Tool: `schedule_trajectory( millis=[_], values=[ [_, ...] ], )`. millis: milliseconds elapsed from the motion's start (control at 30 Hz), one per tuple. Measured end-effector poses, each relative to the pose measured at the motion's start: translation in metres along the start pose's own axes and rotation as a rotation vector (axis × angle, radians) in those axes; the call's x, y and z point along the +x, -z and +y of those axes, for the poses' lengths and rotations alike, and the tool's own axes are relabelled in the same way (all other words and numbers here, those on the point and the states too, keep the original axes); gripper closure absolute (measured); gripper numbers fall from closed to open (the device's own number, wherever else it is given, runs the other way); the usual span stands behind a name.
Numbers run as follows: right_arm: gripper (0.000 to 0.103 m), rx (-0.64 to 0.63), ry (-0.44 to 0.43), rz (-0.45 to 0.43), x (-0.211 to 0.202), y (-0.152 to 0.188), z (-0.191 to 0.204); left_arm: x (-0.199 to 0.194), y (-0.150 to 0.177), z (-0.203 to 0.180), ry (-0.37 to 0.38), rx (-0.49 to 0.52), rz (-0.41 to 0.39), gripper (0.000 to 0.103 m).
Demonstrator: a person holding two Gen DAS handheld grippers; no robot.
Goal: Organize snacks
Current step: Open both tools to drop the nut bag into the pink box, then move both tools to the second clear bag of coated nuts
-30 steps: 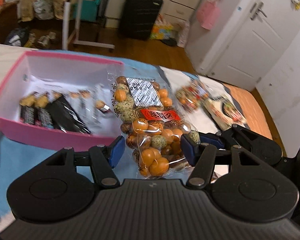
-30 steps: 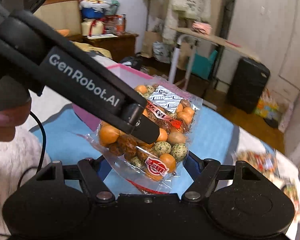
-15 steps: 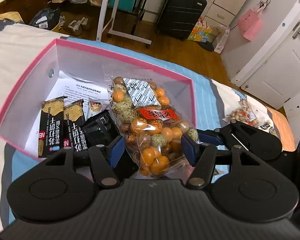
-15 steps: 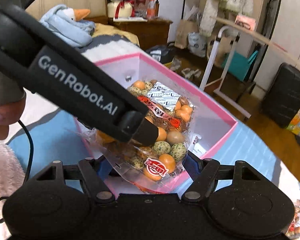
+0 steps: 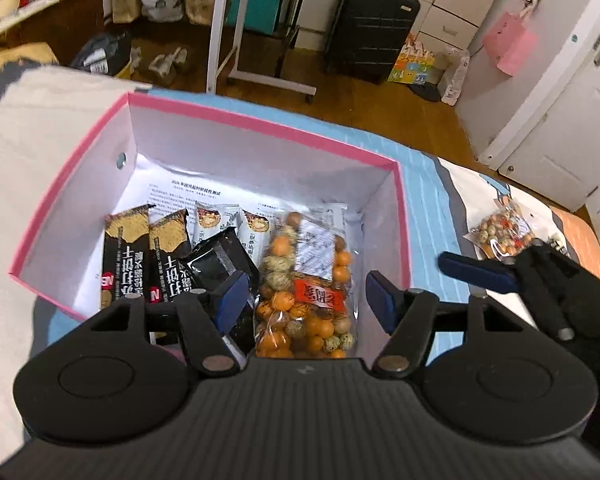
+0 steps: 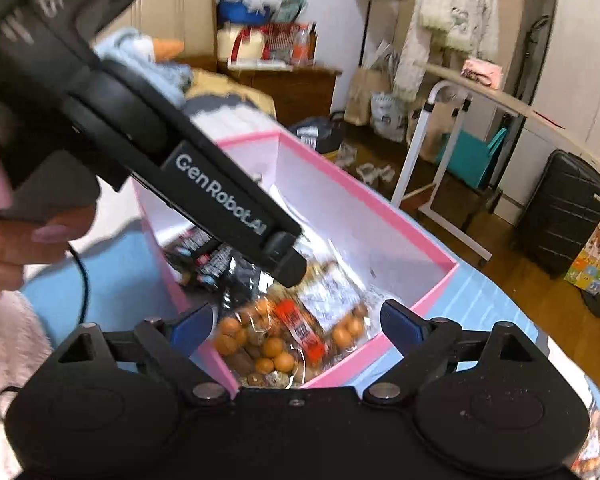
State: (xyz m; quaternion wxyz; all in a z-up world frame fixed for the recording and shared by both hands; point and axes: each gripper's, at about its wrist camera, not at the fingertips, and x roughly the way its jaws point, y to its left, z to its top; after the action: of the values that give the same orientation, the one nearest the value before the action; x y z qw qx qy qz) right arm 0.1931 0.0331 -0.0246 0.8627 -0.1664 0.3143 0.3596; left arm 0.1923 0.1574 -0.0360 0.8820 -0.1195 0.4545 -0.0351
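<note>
Both claws, left (image 5: 304, 296) and right (image 6: 296, 322), have just opened off the nut bag (image 5: 306, 292) (now in the box (image 5: 260, 118)); withdrawing carelessly could snag its film.

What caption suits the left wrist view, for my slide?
Left gripper open above the bag of coated peanuts lying inside the pink box.

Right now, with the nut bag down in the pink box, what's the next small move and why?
Probably lift both claws clear of the box. The nut bag lies inside beside the dark packets, and neither the left claw nor the right claw presses on it; both have just been opening. Another nut bag waits outside on the bed.
</note>
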Motion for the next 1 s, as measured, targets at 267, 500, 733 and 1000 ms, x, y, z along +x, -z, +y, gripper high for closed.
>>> schedule_trajectory(
  millis=[267, 500, 733, 1000],
  values=[
    [0.010, 0.076, 0.065, -0.119, -0.077, 0.031, -0.008, -0.047, 0.009, -0.034, 0.055, 0.126, -0.049, 0.036],
    [0.009, 0.163, 0.195, -0.151, -0.119, 0.066, -0.032, -0.063, 0.007, -0.079, 0.169, 0.193, -0.059, 0.034],
    [0.001, 0.332, 0.344, -0.070, -0.122, 0.115, -0.081, -0.045, 0.007, -0.132, 0.298, 0.255, -0.039, 0.029],
    [0.001, 0.458, 0.385, -0.034, -0.105, 0.153, -0.118, 0.011, -0.001, -0.190, 0.332, 0.301, 0.035, 0.028]
  ],
)
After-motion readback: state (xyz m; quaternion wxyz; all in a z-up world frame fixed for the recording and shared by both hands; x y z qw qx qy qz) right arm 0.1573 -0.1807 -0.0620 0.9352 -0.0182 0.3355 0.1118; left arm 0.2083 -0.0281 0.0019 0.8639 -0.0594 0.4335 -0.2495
